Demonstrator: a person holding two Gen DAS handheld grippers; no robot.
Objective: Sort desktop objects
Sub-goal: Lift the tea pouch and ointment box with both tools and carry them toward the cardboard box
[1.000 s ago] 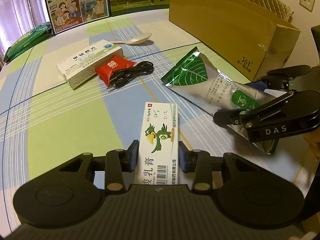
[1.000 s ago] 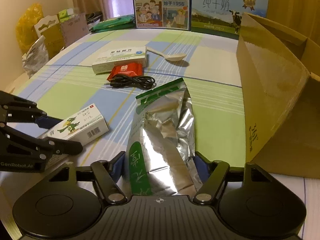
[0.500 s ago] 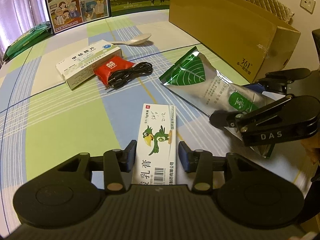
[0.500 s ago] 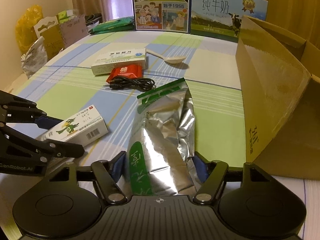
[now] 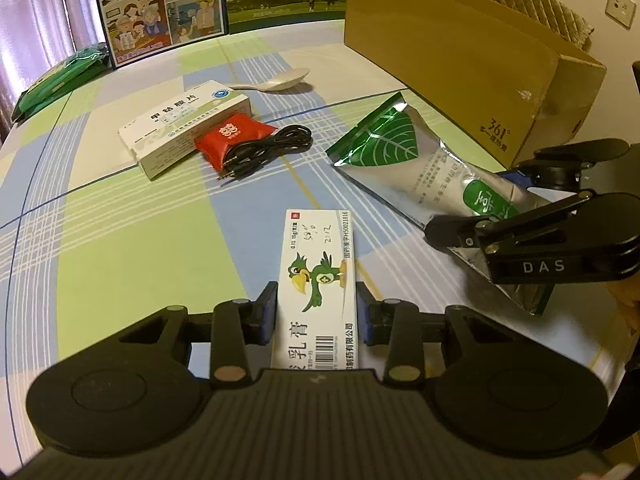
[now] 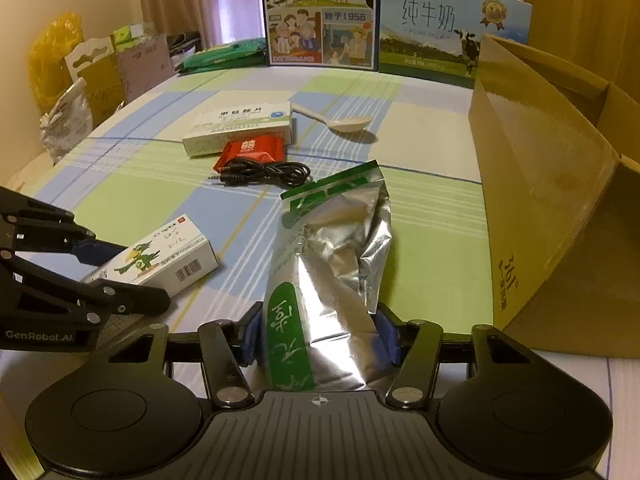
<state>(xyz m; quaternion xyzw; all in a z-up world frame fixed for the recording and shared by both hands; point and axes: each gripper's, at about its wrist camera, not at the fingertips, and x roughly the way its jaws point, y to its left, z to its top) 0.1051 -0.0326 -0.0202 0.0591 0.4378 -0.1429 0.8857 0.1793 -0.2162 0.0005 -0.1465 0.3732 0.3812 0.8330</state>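
My left gripper (image 5: pixel 316 308) is shut on a white ointment box with a green parrot (image 5: pixel 320 276), gripping its near end while the box points away over the table. The left gripper (image 6: pixel 136 276) and the ointment box (image 6: pixel 160 256) also show at the left of the right wrist view. Beside it to the right, my right gripper (image 6: pixel 320 332) is shut on a silver and green foil pouch (image 6: pixel 332 248) at its bottom end. The left wrist view shows that pouch (image 5: pixel 400 168) from the side, in the right gripper (image 5: pixel 480 204).
Mid-table lie a white medicine box (image 5: pixel 184 136), a red packet (image 5: pixel 232 140), a coiled black audio cable (image 5: pixel 268 152) and a pale spoon (image 5: pixel 276 80). An open cardboard box (image 5: pixel 460 60) stands at the right. Milk cartons (image 5: pixel 160 8) line the back, green packs (image 5: pixel 60 80) at back left.
Both grippers keep their hold and have shifted only slightly. The table items sit a little lower in both views than a second ago.
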